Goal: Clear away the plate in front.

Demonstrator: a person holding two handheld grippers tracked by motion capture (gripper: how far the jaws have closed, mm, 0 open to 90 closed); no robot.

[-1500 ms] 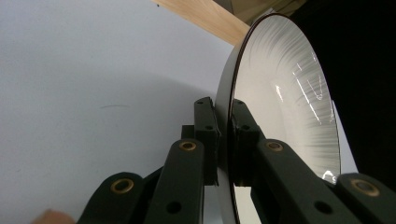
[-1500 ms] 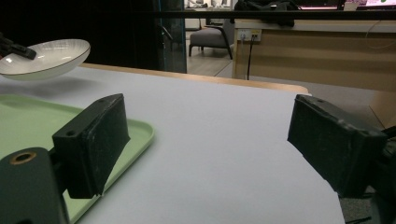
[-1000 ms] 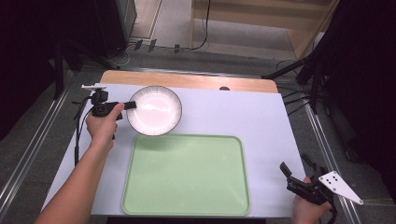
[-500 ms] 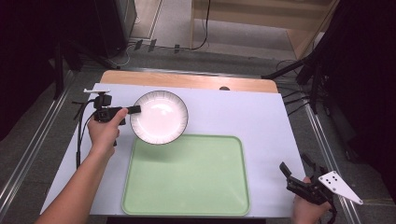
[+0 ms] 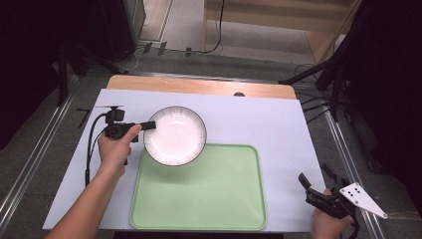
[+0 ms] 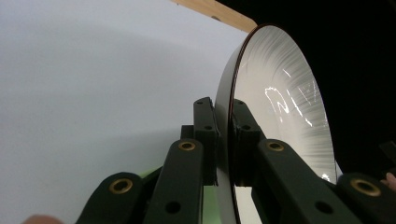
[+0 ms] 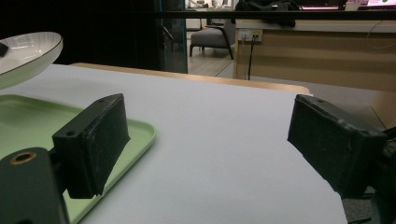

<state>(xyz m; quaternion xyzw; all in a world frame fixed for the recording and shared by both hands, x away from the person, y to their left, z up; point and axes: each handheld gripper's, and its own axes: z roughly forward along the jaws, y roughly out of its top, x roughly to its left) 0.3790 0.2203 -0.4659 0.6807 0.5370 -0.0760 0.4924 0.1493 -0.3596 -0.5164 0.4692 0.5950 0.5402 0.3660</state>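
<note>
A white plate (image 5: 175,135) with a thin dark rim is held above the table, its near part over the far left corner of the light green tray (image 5: 214,199). My left gripper (image 5: 148,125) is shut on the plate's left rim. In the left gripper view its black jaws clamp the plate (image 6: 280,107) edge-on at the gripper (image 6: 225,140). My right gripper (image 5: 313,180) rests at the table's near right corner, open, with nothing between its jaws. The right gripper view looks past that gripper (image 7: 208,140) to the plate (image 7: 25,53) raised above the tray (image 7: 42,126).
The table is covered by a pale sheet (image 5: 259,119), with a wooden strip (image 5: 199,85) along its far edge. A small dark spot (image 5: 239,94) lies on that far edge. Metal rails (image 5: 45,144) run along both sides of the table.
My left gripper has carried the plate toward the near right, from the bare sheet to over the tray's far left corner. The right gripper has stayed where it was.
</note>
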